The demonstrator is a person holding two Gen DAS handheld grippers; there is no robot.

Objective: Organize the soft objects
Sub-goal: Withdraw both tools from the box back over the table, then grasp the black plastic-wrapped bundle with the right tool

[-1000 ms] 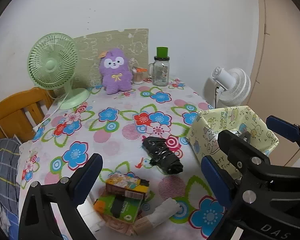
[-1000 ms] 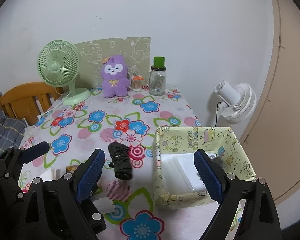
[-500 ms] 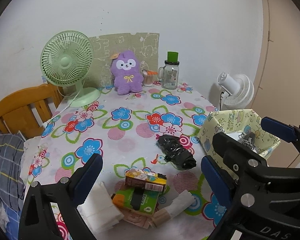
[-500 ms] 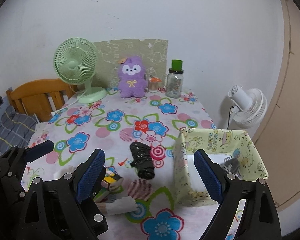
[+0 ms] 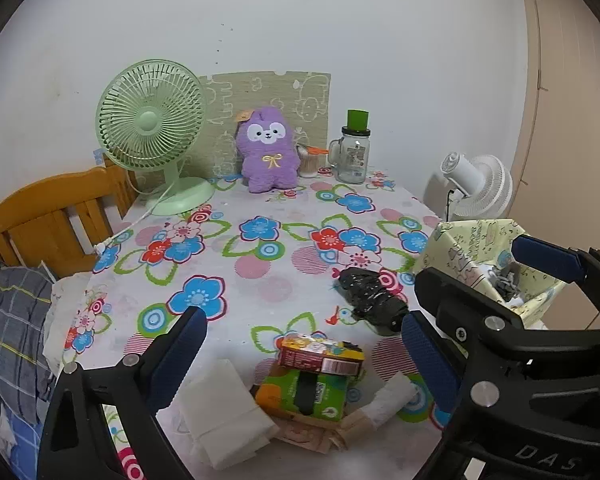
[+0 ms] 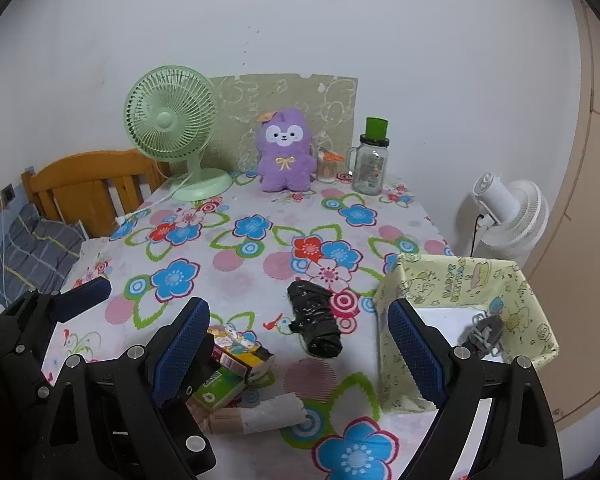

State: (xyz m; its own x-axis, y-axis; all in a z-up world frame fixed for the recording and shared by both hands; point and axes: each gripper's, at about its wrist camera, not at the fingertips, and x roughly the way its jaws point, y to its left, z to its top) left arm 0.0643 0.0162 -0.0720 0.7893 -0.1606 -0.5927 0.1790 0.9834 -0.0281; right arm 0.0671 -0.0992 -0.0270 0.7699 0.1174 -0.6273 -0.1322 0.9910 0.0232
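A black crumpled bag roll (image 5: 370,304) (image 6: 315,322) lies mid-table. Near the front edge lie white folded tissues (image 5: 224,408), a green tissue pack (image 5: 304,394) (image 6: 220,388) with a small colourful box (image 5: 322,354) (image 6: 240,350) on top, and a rolled white cloth (image 5: 392,398) (image 6: 274,414). A yellow patterned fabric bin (image 5: 472,248) (image 6: 456,276) stands at the right and holds a grey item (image 6: 485,332). A purple plush (image 5: 267,150) (image 6: 286,156) sits at the back. My left gripper (image 5: 304,352) and right gripper (image 6: 296,354) are open, empty, above the front items.
A green desk fan (image 5: 152,132) and a glass mug jar with green lid (image 5: 354,152) stand at the back of the flowered table (image 5: 228,264). A white fan (image 5: 476,188) stands off the right edge. A wooden headboard (image 5: 52,216) and plaid bedding are at the left.
Both grippers have pulled back and swung left. The table's front items and more of the left side have come into view. Nothing was grasped.
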